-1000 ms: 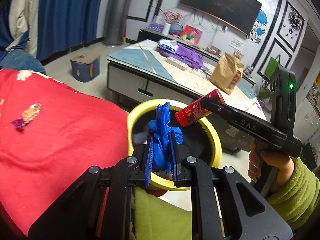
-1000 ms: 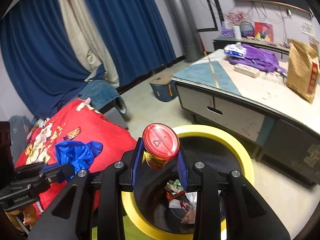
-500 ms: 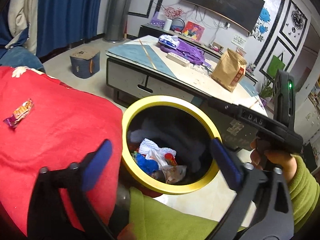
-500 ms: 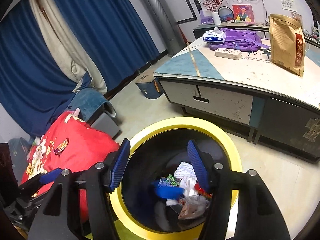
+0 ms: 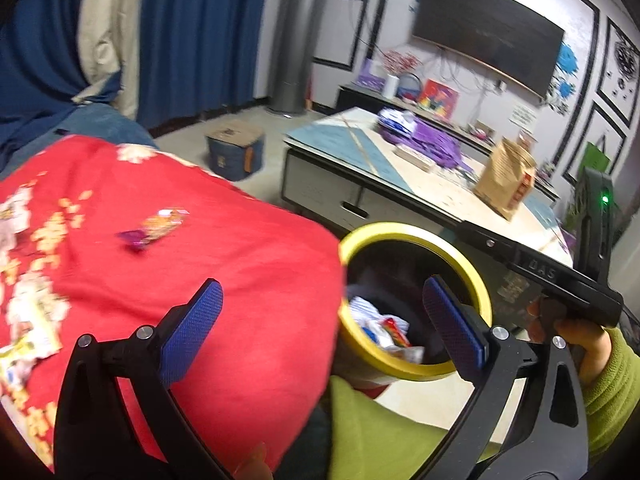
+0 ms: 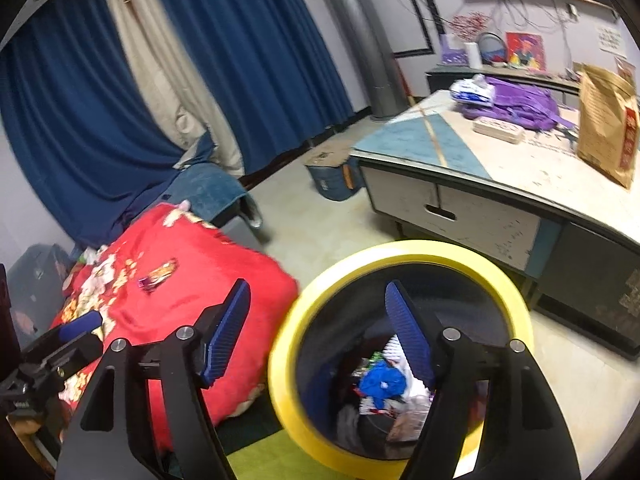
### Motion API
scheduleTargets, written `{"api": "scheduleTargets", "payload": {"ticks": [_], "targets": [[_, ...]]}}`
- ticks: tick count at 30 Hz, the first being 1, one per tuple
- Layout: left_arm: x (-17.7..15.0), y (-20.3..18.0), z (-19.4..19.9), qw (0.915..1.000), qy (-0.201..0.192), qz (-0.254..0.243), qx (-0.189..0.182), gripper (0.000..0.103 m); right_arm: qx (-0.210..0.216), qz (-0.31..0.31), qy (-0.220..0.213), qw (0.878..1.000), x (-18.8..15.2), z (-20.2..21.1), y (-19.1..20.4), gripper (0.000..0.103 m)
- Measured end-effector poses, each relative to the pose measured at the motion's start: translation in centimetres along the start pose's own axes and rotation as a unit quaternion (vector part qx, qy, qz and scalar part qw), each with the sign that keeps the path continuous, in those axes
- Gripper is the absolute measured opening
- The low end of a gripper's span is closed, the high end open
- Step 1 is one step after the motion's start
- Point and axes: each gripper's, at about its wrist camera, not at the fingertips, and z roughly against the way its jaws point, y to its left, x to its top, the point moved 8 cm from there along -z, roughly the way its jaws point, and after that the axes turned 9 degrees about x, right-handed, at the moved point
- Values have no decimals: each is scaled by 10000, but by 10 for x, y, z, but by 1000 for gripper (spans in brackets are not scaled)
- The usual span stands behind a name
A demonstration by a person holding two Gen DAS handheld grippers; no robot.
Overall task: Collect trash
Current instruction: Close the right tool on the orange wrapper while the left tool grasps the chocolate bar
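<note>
The left hand-held gripper [image 5: 322, 320] stands wide with nothing between its blue pads [image 5: 190, 330], one pad over the red quilt [image 5: 224, 264] and the other over the mouth of the yellow-rimmed bin [image 5: 404, 230]. The right hand-held gripper [image 6: 318, 332] is still opening, its jaws fairly wide and bare; its right pad hangs above the bin [image 6: 400, 250], its left above the quilt's edge [image 6: 200, 280]. Inside the bin lies the collected trash [image 6: 382, 384]: a crumpled blue piece on top, white wrappers and a bit of red packaging around it, the rest too dim to name. One more piece of trash, an orange and purple snack wrapper [image 5: 154, 227], lies flat on the quilt, well apart from the bin and from both grippers; the right wrist view shows it too [image 6: 158, 275]. In the left wrist view a hand [image 5: 580, 340] in a green sleeve [image 5: 612, 384] grips the right tool's handle beside the bin. Beyond the bin stands a low bench [image 6: 480, 168] carrying a brown paper bag [image 6: 606, 120] and a purple bag [image 6: 520, 104]
</note>
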Motion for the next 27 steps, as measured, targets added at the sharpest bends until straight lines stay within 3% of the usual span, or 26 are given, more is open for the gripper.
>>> {"api": "scheduleTargets", "payload": {"ticks": [12,27], "targets": [[-11,69,44,9966,-320,454,614,92,577,695,189,9957,-5,-15,86,72],[-36,128,70,9916,-305,859,922,92,1089,1297,462,9845,-14,-36,168,77]]}}
